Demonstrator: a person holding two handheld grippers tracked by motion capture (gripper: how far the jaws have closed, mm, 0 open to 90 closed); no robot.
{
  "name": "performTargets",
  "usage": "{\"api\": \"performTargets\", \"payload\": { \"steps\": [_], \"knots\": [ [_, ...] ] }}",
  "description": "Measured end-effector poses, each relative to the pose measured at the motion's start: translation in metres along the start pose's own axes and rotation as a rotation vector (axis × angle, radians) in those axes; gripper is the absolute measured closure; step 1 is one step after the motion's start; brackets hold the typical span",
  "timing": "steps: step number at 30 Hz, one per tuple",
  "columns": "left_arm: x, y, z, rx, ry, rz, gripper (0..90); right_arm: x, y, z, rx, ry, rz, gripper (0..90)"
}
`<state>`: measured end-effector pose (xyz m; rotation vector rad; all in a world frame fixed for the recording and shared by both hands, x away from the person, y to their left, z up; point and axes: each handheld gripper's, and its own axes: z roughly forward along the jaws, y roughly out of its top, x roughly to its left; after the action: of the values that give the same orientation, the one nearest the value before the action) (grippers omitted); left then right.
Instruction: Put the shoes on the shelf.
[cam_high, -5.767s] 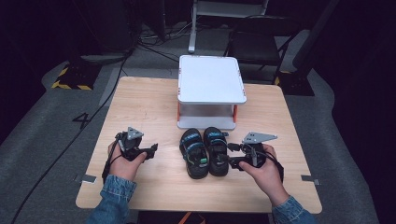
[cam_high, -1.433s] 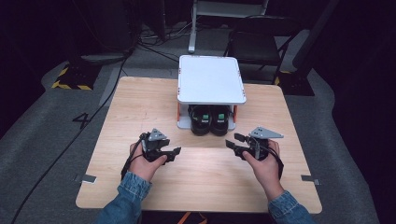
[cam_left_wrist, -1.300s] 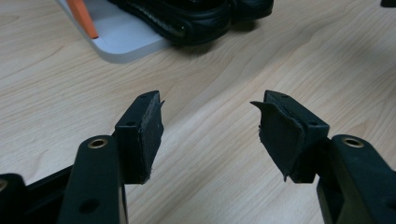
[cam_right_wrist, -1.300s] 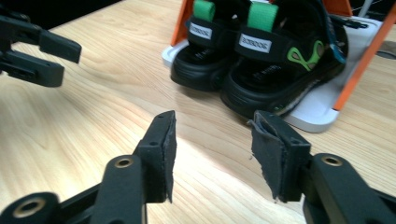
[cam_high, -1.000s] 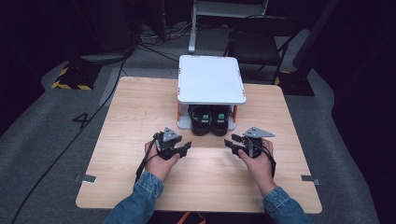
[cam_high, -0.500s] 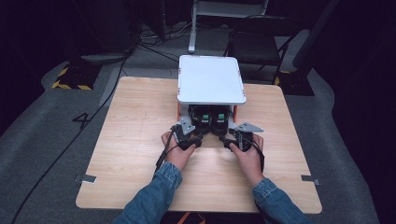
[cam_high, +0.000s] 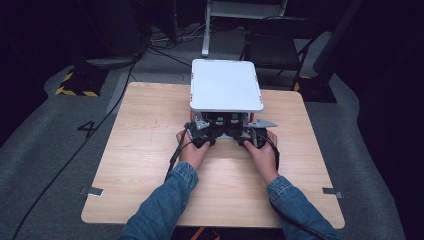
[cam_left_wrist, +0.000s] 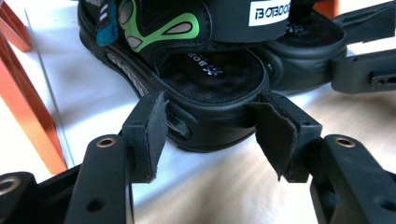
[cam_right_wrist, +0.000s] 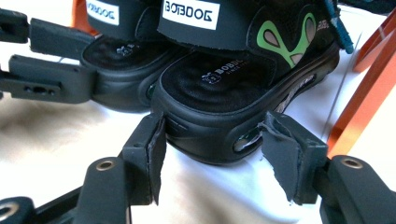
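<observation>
So the pair of black-and-green sandals (cam_high: 225, 120) is sitting on the lower shelf (cam_left_wrist: 70, 84) of the little white stand (cam_high: 225, 85) with orange legs (cam_left_wrist: 23, 107), which is parked at the middle of the table's (cam_high: 150, 150) far edge, heels pointing back at the person. Looks to me like they're going for both sandals at once, and nothing is actually grabbed yet. The left gripper (cam_left_wrist: 210, 121) is lining up on the heel of the left-hand sandal (cam_left_wrist: 210, 79). Its jaws have just been closing in a bit, with the heel sitting between them, but the pads are only flanking it and I'm not seeing them pressing. Same deal on the other side: the right gripper (cam_right_wrist: 215, 140) is straddling the heel of the right-hand sandal (cam_right_wrist: 224, 93), its jaws have just been opening, and the heel is in the gap with daylight on both sides. From above, both hands are crowding right up against the stand's near side. So I'd say the approach is basically done, and what's left is the squeeze on each heel and then whatever moving they're planning. Both sandals are flat and side by side, touching or nearly so.
</observation>
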<state>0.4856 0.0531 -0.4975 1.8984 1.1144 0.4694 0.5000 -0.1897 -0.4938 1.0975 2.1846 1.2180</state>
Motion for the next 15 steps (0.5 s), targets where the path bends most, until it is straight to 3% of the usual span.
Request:
{"api": "performTargets", "payload": {
  "steps": [3,4,7,11,12,13,14,15],
  "knots": [
    [0.006,0.006,0.009,-0.009,0.001,-0.020,45.0,-0.009,0.008,0.008,-0.001,0.002,0.004,42.8],
    [0.009,0.010,0.013,-0.007,0.025,-0.010,45.2,-0.012,0.010,0.011,0.001,-0.004,-0.001,43.0],
    [0.013,0.014,0.017,-0.008,0.042,0.001,45.3,-0.014,0.013,0.017,0.009,-0.007,-0.005,43.1],
    [0.022,0.019,0.023,-0.023,0.018,-0.027,46.2,-0.019,0.016,0.025,0.001,-0.017,-0.021,42.2],
    [0.018,0.020,0.028,-0.104,0.061,-0.130,46.5,-0.020,0.017,0.027,0.001,-0.022,-0.011,40.8],
    [0.020,0.020,0.026,-0.089,0.060,-0.097,46.8,-0.020,0.017,0.027,0.001,-0.021,-0.003,41.7],
    [0.022,0.020,0.021,-0.054,0.029,-0.019,49.5,-0.020,0.017,0.026,-0.004,-0.020,-0.001,43.5],
    [0.022,0.020,0.021,-0.054,0.029,-0.019,50.0,-0.020,0.017,0.026,-0.004,-0.020,-0.001,43.5]
  ]
}}
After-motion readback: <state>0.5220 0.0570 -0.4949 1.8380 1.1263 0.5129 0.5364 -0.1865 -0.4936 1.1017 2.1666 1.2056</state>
